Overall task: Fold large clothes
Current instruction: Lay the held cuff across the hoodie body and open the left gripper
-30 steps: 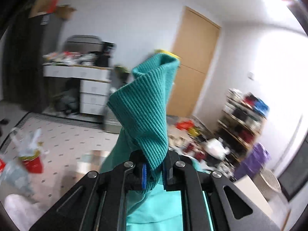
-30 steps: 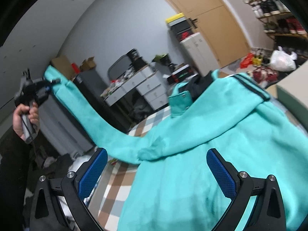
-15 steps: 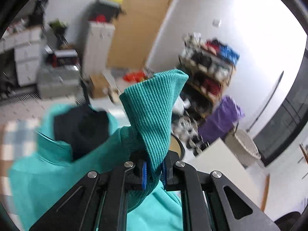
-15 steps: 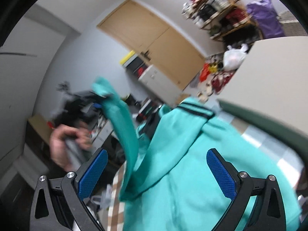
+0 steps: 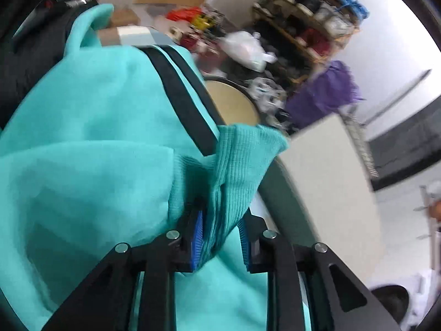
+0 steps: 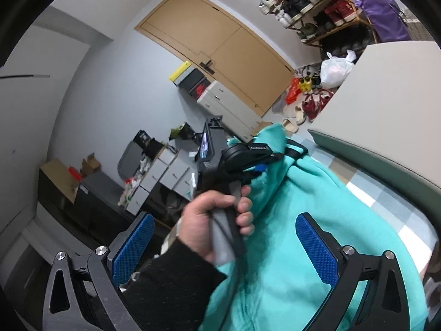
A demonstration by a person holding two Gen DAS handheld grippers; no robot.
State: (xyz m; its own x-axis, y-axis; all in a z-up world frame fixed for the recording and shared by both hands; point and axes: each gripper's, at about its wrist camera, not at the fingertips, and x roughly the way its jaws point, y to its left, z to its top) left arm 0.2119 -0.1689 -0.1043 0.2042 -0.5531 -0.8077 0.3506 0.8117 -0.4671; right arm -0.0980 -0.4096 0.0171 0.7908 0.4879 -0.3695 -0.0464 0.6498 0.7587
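A teal hooded sweatshirt (image 5: 91,143) lies spread over a checked bed cover (image 6: 386,204), black stripes along its edge; its ribbed cuff (image 5: 237,171) sits between the blue pads of the left gripper (image 5: 220,238), whose jaws have just been opening, w/ a narrow gap on the right side, the cuff touching the left pad; in the right wrist view a hand (image 6: 217,220) in a black sleeve grips that tool's handle above the garment; right gripper (image 6: 223,237) hangs over the sweatshirt, fingers wide apart, nothing between; beyond: a shoe rack (image 6: 311,5), purple bag (image 5: 325,93), wooden door (image 6: 220,47), white drawers (image 6: 231,104).
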